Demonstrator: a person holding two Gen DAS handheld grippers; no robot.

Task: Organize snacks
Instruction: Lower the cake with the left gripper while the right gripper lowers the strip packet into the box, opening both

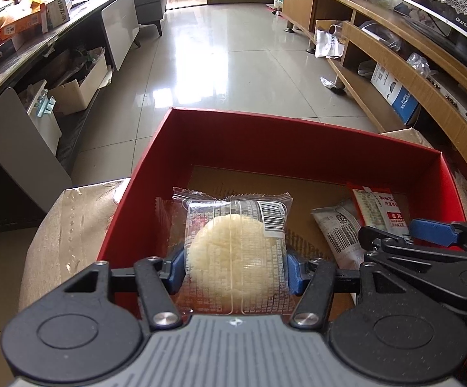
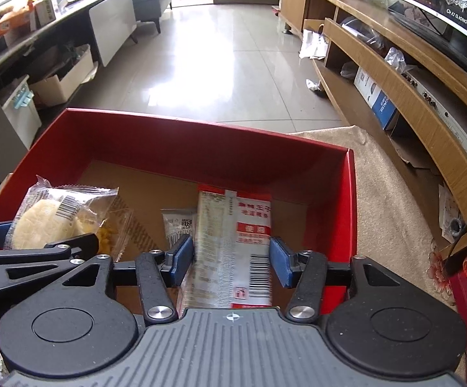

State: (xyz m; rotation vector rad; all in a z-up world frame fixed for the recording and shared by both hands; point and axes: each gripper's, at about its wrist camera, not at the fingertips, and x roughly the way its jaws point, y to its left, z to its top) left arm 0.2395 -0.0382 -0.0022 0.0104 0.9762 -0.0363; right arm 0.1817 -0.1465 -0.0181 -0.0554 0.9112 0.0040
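Both grippers reach into a red cardboard box (image 1: 297,142) with a brown floor. The left gripper (image 1: 235,266) has its blue pads against a clear crinkly packet holding a round pale rice cake (image 1: 230,251). The right gripper (image 2: 231,259) stands slightly wider than the flat red-and-white sachet (image 2: 233,251) between its pads; a small grey sachet (image 2: 178,224) lies just left of it.

Snack packets (image 2: 233,245): Chinese print, barcodes; illegible.
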